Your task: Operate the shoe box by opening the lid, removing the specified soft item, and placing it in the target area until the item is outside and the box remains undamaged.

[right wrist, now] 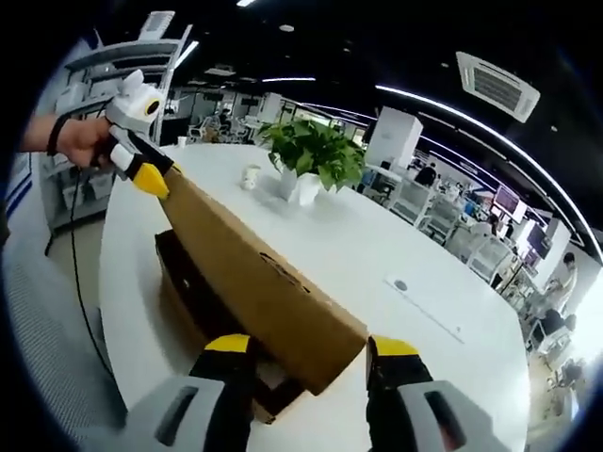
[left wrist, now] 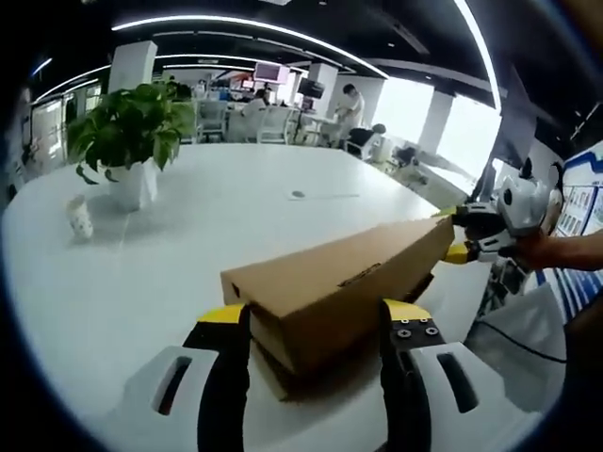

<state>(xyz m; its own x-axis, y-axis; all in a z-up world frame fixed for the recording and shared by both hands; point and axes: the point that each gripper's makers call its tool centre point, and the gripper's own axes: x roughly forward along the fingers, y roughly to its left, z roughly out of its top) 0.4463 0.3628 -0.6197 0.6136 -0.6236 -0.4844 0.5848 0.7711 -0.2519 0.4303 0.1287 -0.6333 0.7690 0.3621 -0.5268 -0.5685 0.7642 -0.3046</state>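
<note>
Near the bench's front edge, lid (left wrist: 330, 282) half-raised off shoe box (right wrist: 188, 282), pinched endwise by left gripper (left wrist: 316, 325) and right gripper (right wrist: 306, 353): lift level, slowly, sparing cardboard.

The shoe box lid (left wrist: 339, 282) is showing plain kraft brown, its base (right wrist: 203, 292) looking dark inside. Yellow-tipped black fingers (left wrist: 224, 377) are flanking it on the glossy white desk (left wrist: 188, 235). Beyond the lid, a green-leaved plant (left wrist: 127, 122) is sitting in a white pot (left wrist: 127, 184).

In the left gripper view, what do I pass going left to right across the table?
Small white cup → potted plant → cardboard lid → the right hand-held gripper at the lid's far end.
</note>
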